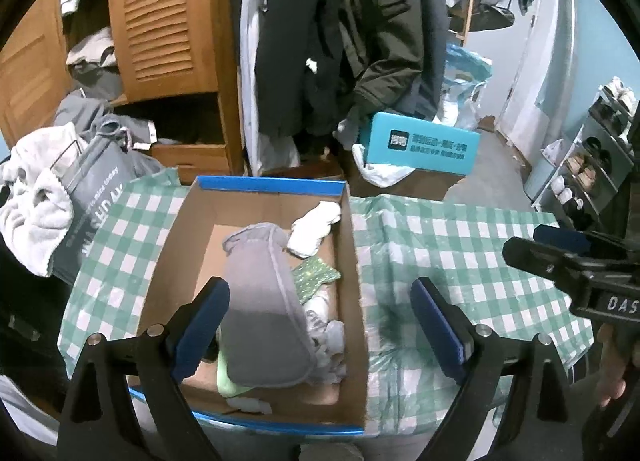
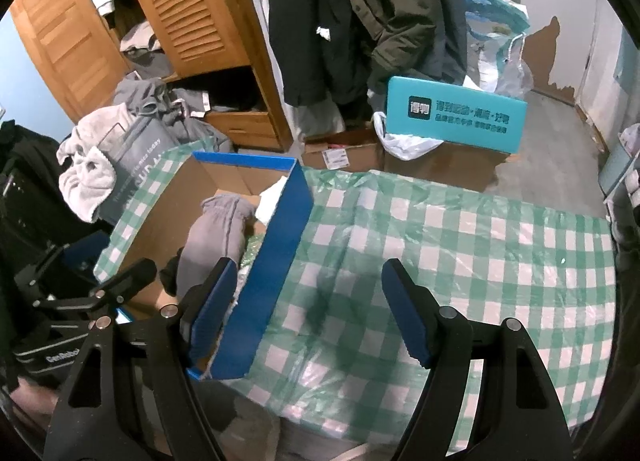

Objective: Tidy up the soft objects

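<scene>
Both grippers hang over the table w/ nothing in them. Left gripper (image 1: 320, 325) has its jaws spread wide, and the blue pads (image 1: 204, 325) touch nothing; it sits directly above the cardboard box (image 1: 172, 245), looking down into it. Right gripper (image 2: 308, 309) is also apart, a bit less wide, empty, and it hovers over the checked tablecloth (image 2: 460, 245) just to the right of the box's blue side wall (image 2: 280, 245).

Key relation: the soft stuff is all in the box, straight below and ahead of the left gripper. A grey cloth pouch (image 1: 260, 301) lies lengthwise along the box, long axis running roughly away from the left gripper, wide end nearest, narrow gathered end toward the far wall. It sits between the left pads in the view but below them, not touched. Beside it on the right: a white bundle (image 1: 314, 229) in the far corner, a green sparkly piece (image 1: 316, 277), and pale crumpled bits (image 1: 328, 341) near the front. Something light green (image 1: 228, 381) peeks out from under the pouch.

Left hand is clearly nearer to everything in the box; right would have to cross the blue wall to get in. The cloth on the right gripper's side shows no loose items that I can see, so sorting looks close to done, tho I can't tell about things off-frame.
</scene>
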The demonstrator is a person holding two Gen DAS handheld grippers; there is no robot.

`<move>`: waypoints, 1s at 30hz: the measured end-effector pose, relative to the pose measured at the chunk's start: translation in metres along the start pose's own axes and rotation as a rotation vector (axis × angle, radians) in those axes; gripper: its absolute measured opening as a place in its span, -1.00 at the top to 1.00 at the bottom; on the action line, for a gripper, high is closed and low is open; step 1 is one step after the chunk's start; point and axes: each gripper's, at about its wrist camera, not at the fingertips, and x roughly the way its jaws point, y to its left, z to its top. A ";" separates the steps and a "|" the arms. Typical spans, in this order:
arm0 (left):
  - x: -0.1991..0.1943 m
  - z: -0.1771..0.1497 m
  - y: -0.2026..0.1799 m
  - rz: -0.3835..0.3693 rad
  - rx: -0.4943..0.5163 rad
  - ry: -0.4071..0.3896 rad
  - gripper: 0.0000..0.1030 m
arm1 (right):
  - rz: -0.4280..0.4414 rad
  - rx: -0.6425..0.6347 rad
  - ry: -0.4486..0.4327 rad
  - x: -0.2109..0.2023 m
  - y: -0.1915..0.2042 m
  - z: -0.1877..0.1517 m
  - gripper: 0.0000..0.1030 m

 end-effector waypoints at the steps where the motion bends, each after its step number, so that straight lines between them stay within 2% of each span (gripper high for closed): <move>1: 0.000 0.000 -0.001 -0.001 0.000 -0.001 -0.82 | -0.005 -0.003 -0.003 -0.001 -0.001 -0.002 -0.44; 6: 0.000 0.000 -0.006 0.005 0.000 0.000 -0.82 | -0.056 -0.035 -0.016 -0.003 -0.009 -0.007 -0.44; 12: 0.002 -0.001 -0.011 0.034 0.001 0.007 -0.83 | -0.053 -0.011 -0.014 -0.005 -0.019 -0.010 -0.44; 25: 0.005 -0.001 -0.013 0.037 0.000 0.012 -0.83 | -0.048 -0.014 -0.010 -0.005 -0.023 -0.015 -0.44; 30: 0.010 -0.003 -0.014 0.046 -0.007 0.044 -0.83 | -0.048 -0.015 -0.010 -0.005 -0.023 -0.015 -0.44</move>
